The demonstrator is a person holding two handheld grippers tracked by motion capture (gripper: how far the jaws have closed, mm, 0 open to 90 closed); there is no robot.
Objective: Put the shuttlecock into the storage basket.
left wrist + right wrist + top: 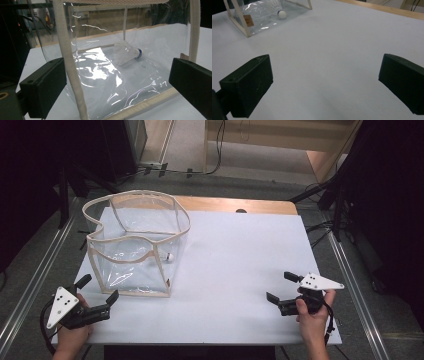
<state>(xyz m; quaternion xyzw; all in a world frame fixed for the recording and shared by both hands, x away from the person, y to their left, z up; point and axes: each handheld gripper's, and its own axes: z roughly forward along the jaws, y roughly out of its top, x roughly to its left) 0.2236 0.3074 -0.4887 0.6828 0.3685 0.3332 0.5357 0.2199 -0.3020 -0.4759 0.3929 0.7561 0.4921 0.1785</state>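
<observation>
Right now I have the clear bag (137, 245) standing on the counter (240, 270) at about 1 o'clock from my left hand-held gripper (97, 287), just beyond its tips. It is a see-through box-shaped bag with cream fabric trim, its mouth open upward and the rim sagging a little. A shuttlecock (169, 256) lies on its side on the bag floor, toward the bag's right wall in the high view.

My left hand-held gripper is open, jaws spread wide with nothing between the pads. In the left gripper view the bag's near face sits between the 2 jaws: a vertical trim strip (70, 65) rises just beside the left one, another runs above the right one, and the shuttlecock (126, 52) shows through the plastic at 12 o'clock, cork pointing right. I cannot tell whether either jaw touches the trim. My left hand (70, 337) comes in from the bottom left corner, holding the tool angled toward 2 o'clock.

My right hand-held gripper (282, 287) is also open and empty, well apart from the bag, which lies at about 10 o'clock from it. It hovers low over bare counter, pointing toward 10 o'clock. My right hand (312, 312) grips it from behind. In the right gripper view the bag (259, 17) sits far off at upper left.
</observation>
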